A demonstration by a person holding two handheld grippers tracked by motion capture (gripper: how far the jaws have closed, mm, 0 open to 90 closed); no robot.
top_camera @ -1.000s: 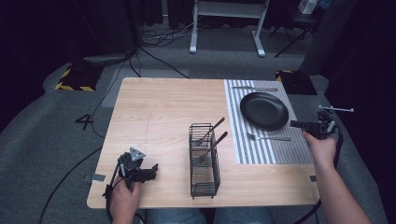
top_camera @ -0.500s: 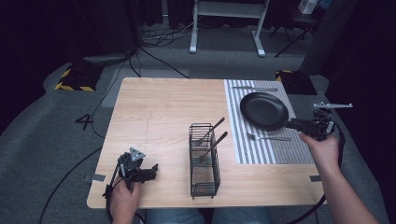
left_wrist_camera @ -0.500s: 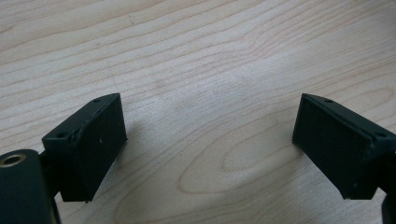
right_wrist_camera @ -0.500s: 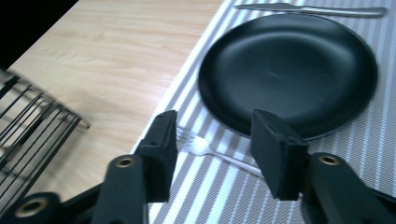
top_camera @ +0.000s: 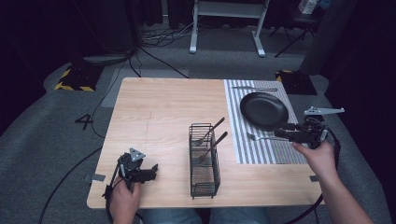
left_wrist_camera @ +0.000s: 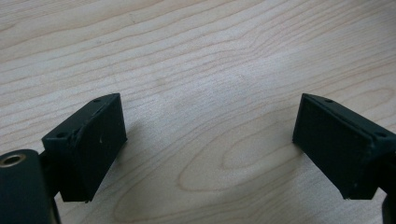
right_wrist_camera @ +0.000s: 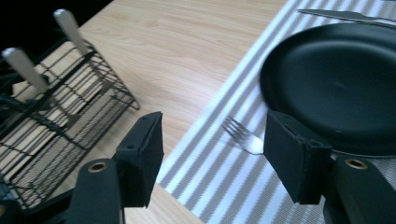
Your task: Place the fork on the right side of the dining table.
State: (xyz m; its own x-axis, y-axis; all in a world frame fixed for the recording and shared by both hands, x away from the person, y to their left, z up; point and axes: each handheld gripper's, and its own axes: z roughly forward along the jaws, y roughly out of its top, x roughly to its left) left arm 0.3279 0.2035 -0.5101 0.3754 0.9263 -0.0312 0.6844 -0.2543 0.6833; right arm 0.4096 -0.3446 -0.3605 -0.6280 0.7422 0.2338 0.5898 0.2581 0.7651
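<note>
Where one plate (top_camera: 264, 109) sits, two forks (top_camera: 263, 138) show.

My table (top_camera: 159, 112) is pale blond wood with wavy grain. On its right side lies a grey-and-white striped mat (top_camera: 261, 149) bearing a matte black plate (top_camera: 264, 109) and a silvery fork (right_wrist_camera: 243, 135). Left of the mat stands a black wire basket (top_camera: 204, 179). My tongs' jaws are black.

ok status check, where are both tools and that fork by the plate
Left tool open, low over bare wood. Right tool open, jaws either side of the fork on the striped mat. Plate crowds one jaw.
</note>
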